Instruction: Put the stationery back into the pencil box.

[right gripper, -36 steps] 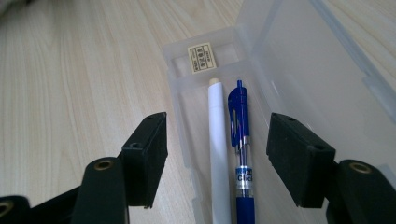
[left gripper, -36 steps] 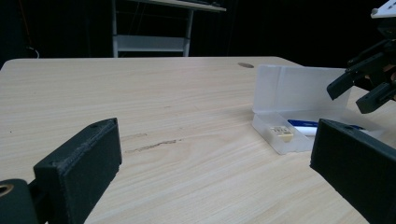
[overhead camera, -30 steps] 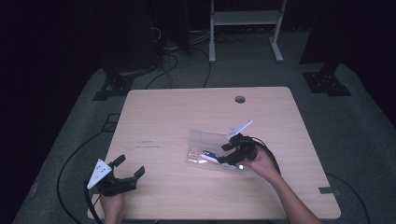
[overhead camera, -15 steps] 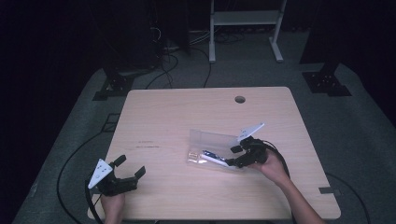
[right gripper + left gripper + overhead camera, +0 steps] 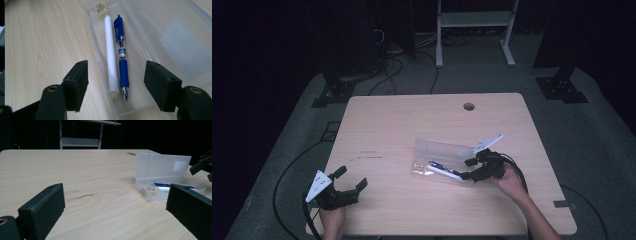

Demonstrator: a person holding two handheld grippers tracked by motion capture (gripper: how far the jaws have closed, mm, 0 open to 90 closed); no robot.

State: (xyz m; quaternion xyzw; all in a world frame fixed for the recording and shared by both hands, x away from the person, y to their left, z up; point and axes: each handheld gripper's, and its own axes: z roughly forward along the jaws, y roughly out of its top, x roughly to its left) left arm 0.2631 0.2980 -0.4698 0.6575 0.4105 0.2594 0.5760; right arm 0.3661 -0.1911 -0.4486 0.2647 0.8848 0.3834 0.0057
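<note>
We are looking down on a light wooden table point(image 5: 412, 130) with a clear plastic pencil case point(image 5: 439, 162) lying open a little right of its middle, and we are taking that case as our landmark. Its translucent lid point(image 5: 162, 167) is standing upright along the far edge of the tray (a pale rectangular label is showing through it). Inside the tray, a blue click pen with a clear barrel point(image 5: 121, 53) is lying lengthwise, touching a white cylindrical stick with cream ends point(image 5: 110, 52) beside it. At the end of the case farthest from the right gripper, a small cream-coloured block with printing on it point(image 5: 150, 189) is sitting in the tray.

The right gripper point(image 5: 469, 169) is hovering at the case's right end, its jaws spread wide and gripping nothing; in the right gripper view we are seeing the pen tip and the stick's end lying between the two black pads point(image 5: 77, 80), without contact.

The left gripper point(image 5: 349, 179) is resting well apart from the case, toward the table's near left corner, with its jaws also standing wide apart and empty, pointing across the bare wood toward the case.
</note>
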